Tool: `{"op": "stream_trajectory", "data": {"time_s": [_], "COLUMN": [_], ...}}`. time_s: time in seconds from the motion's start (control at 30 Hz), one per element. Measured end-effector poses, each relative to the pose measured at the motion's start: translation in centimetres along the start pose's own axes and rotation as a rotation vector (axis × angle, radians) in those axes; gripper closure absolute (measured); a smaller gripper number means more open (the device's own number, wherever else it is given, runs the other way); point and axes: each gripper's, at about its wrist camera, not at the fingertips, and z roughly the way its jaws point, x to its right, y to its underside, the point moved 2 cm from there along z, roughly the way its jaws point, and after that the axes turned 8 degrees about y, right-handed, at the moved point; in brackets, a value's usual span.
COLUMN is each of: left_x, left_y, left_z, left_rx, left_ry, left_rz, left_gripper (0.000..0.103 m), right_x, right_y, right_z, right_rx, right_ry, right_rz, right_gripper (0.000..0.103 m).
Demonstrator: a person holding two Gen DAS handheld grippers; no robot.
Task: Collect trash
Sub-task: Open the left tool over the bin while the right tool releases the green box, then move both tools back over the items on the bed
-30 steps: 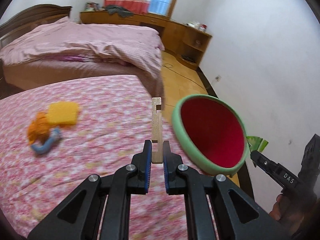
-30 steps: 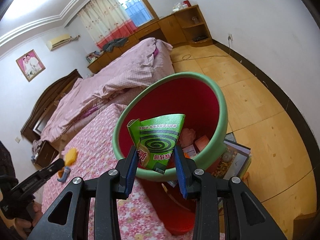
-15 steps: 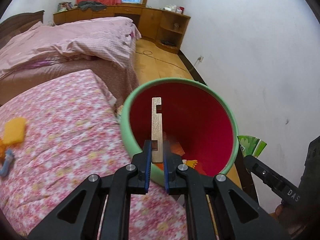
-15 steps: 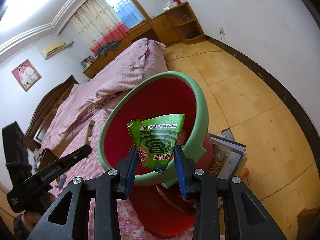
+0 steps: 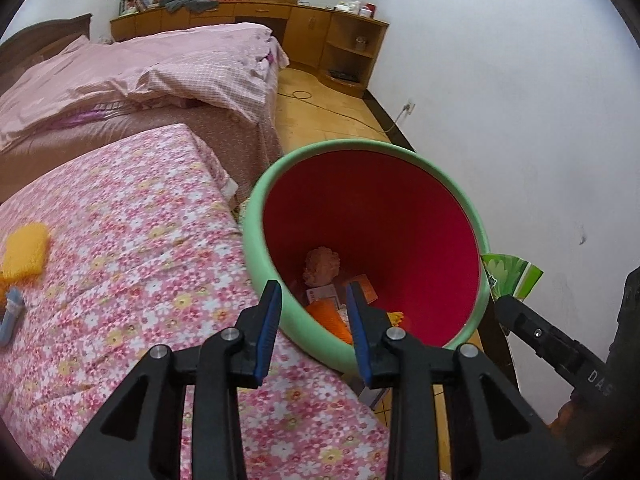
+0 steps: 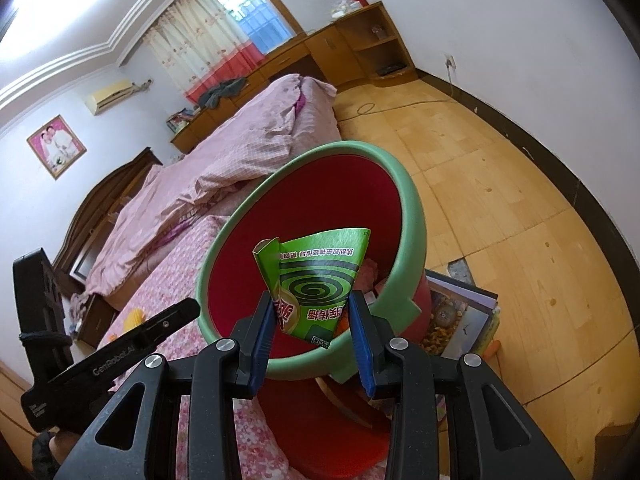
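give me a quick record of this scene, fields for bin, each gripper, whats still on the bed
bin: red bin with green rim, beside the bed, trash already inside
left gripper: above the bin's near rim, jaws opening, nothing between them
right gripper: shut on a green box, held over the bin
bed: flowered sheet with a yellow sponge near its left edge
floor: books by the bin
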Motion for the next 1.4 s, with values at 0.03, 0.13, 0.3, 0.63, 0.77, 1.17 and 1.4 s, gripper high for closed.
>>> {"op": "stream_trajectory", "data": {"time_s": [0.03, 0.13, 0.3, 0.63, 0.77, 1.17, 1.4], "left_x": [-0.2, -0.7, -1.8, -5.6, -7.6, -14.8, -18.9], "left_y": [0.0, 0.2, 0.6, 1.8, 2.6, 4.4, 4.0], "left_z": [-0.1, -0.5, -1.9, -5.0, -6.4, -11.3, -13.2], "left_rx": [0.003, 0.012, 0.027, 0.061, 0.073, 0.157, 0.209], "left_ry": [-0.003, -0.018, -0.04, -0.132, -0.172, -0.321, -0.393], "left_rz": [-0.006, -0.015, -0.042, -0.125, -0.172, -0.318, -0.366], "left_gripper": [0.07, 0.07, 0.07, 0.06, 0.052, 0.039, 0.039], "right_x": [-0.2, -1.1, -1.8, -1.9, -2.0, -3.3, -4.5], "right_y": [-0.1, -0.4, -0.5, -0.2, 0.0, 0.7, 1.4], "right_z": [0.1, 1.0, 2.1, 1.6, 1.4, 1.5, 2.1], "right_rx": [0.0, -0.01, -0.051, -0.059, -0.061, -0.064, -0.081], "right_ry": [0.0, -0.004, -0.028, -0.026, -0.03, -0.009, -0.009], "right_rz": [-0.006, -0.034, -0.026, -0.009, 0.006, -0.018, -0.04], "right_gripper": [0.066, 0.064, 0.063, 0.057, 0.046, 0.045, 0.045]}}
